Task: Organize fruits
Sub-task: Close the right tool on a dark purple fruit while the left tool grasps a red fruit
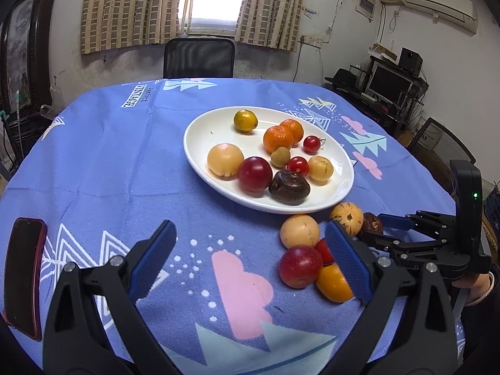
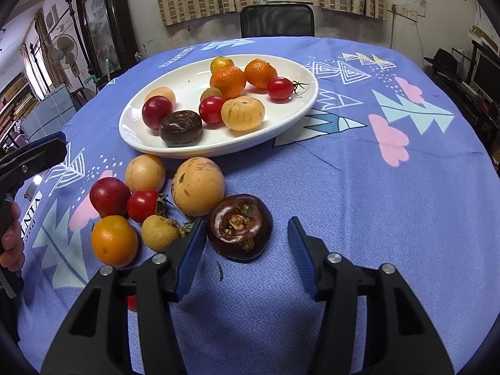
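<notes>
Hovering low, your right gripper (image 2: 247, 251) has jaws released, the dark mangosteen (image 2: 240, 227) between them; your left gripper (image 1: 250, 259) jaws released, empty.

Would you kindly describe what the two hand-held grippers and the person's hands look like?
Both the left hand-held gripper and the right hand-held gripper have black plastic scissor-style arms with silver pivot rivets and ribbed blue finger pads. Seen from the left wrist view, the right unit has a black upright housing with a small green light. A dark sleeve cuff shows at its handle.
</notes>
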